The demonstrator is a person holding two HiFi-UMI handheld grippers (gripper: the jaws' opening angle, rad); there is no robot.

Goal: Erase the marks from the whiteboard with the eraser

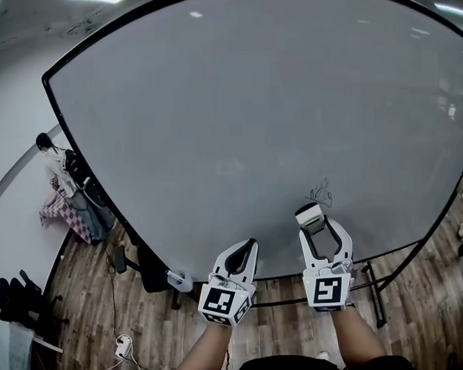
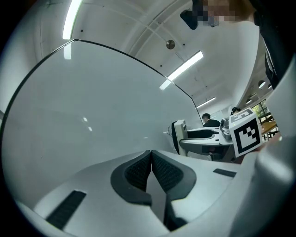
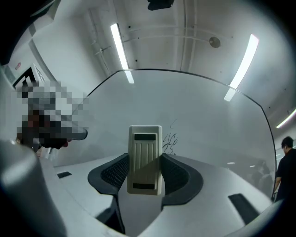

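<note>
The person's forearms (image 1: 211, 352) reach up from the bottom of the head view toward the whiteboard (image 1: 251, 104), each carrying a hand-held gripper. The right hand-held gripper (image 1: 322, 226) is clamped on the eraser (image 3: 145, 157), a pale ribbed block held upright between its pads, with its top end poking past the jaw tips toward the whiteboard. The marks (image 1: 320, 192), a small black scribble, sit low on the whiteboard, just above and right of the eraser. Whether the eraser touches the whiteboard cannot be told. The left hand-held gripper (image 1: 247, 250) hangs before the whiteboard's lower edge, left of the right one, its jaws pressed together with nothing between them.
</note>
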